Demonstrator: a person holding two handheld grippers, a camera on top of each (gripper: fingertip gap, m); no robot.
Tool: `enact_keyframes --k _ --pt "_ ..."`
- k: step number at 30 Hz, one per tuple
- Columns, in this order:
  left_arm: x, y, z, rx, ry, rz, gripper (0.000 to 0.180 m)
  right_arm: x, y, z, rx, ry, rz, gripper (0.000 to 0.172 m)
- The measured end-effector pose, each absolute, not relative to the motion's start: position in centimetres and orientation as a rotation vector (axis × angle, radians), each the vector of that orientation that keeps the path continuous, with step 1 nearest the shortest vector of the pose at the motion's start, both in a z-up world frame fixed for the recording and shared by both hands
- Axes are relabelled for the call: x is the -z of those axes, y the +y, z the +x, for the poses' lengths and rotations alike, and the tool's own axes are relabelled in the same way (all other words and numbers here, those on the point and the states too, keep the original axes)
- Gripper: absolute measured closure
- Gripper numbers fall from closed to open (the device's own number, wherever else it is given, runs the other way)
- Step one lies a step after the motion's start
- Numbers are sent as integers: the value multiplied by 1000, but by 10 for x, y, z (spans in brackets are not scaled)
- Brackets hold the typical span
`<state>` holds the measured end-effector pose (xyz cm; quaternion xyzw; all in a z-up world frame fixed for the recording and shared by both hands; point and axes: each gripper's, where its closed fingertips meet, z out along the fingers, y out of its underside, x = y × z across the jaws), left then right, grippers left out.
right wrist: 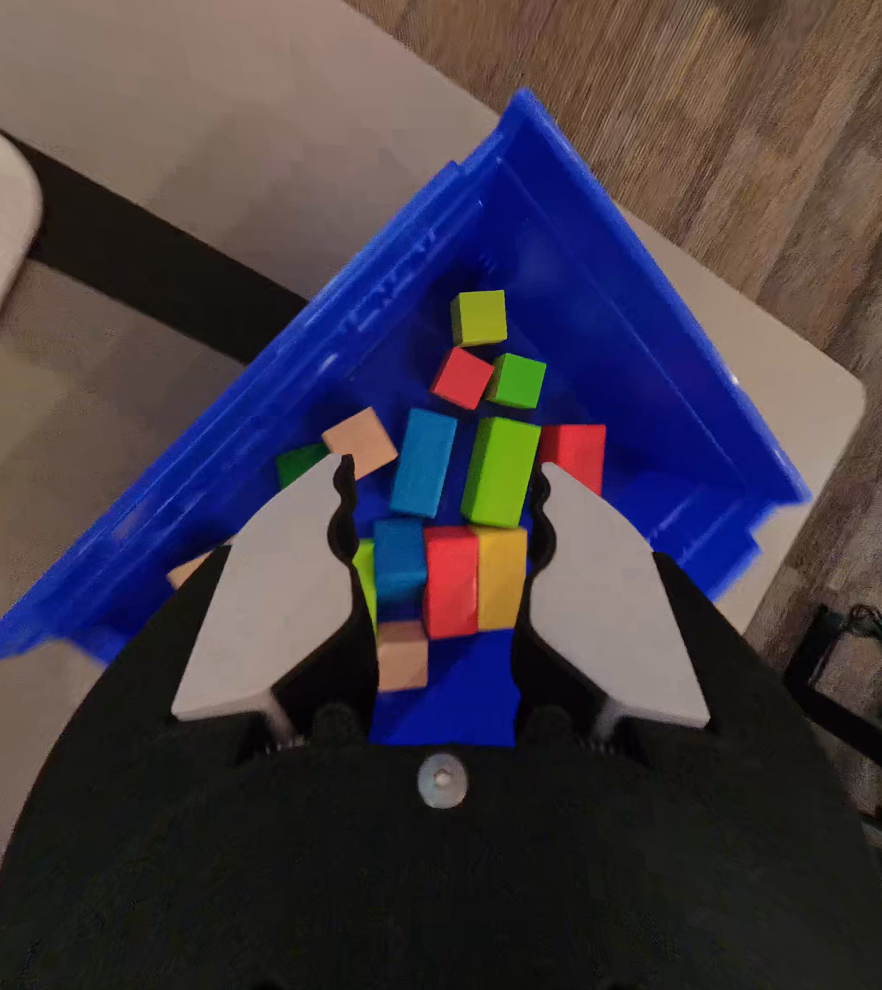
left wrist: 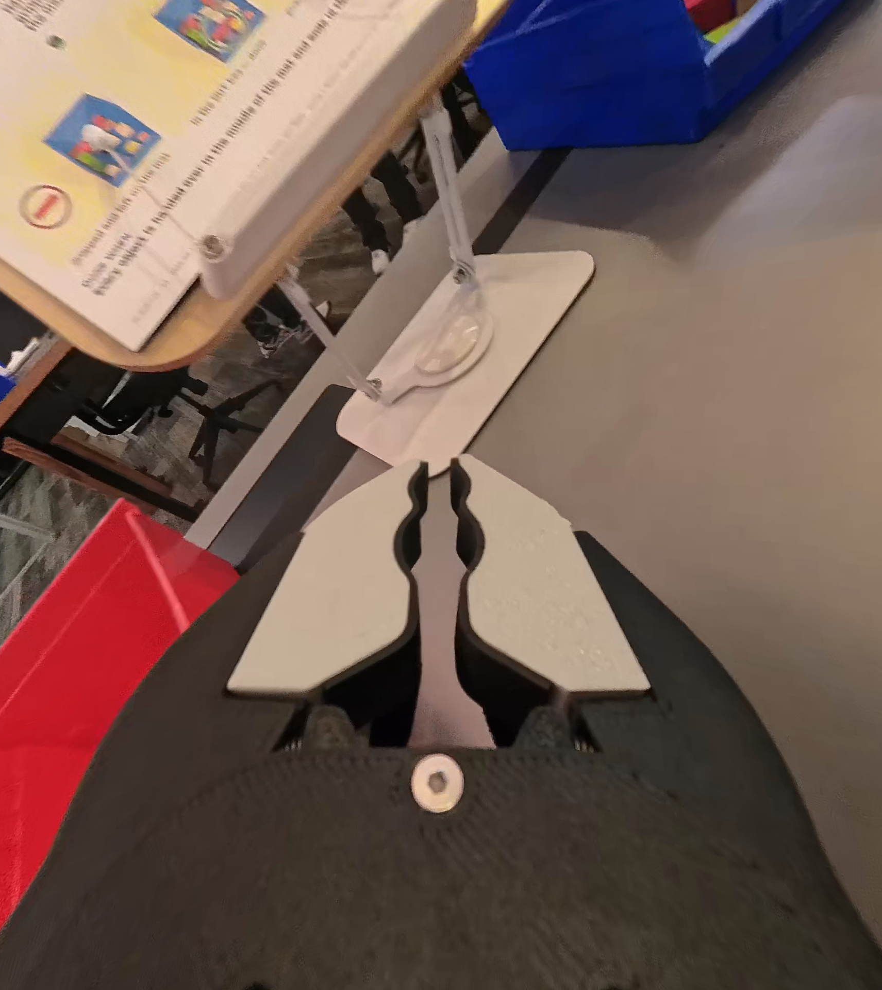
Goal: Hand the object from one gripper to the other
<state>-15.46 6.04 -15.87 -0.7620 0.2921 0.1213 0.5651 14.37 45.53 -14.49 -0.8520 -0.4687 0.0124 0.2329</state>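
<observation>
Risk: our right gripper [right wrist: 441,471], jaws wide over the blue bin [right wrist: 642,300], may pinch two crowded blocks [right wrist: 500,471]; left gripper [left wrist: 438,471], jaws narrow, holds nothing.

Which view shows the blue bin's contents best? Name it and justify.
The right wrist view: it looks straight down into the blue bin, showing coloured blocks like the long green block. The left wrist view catches only the bin's outer wall and a sliver inside.
</observation>
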Motion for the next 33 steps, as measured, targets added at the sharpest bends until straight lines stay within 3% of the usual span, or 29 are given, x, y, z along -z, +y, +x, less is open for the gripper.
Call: enact_keyframes --k 8,15,22,33 --pt "106 23 -203 -365 494 -1743 147 78 330 175 -108 -1185 -2120 104" --pt "78 -10 -246 -405 314 -1731 125 61 238 156 -238 -1193 -2019 97" --pt "59 -45 -329 -500 -6 -1710 105 69 207 164 -308 -1082 -2003 81" --pt "137 -60 -455 -442 -503 -1880 68 107 269 242 -386 -625 -2007 62"
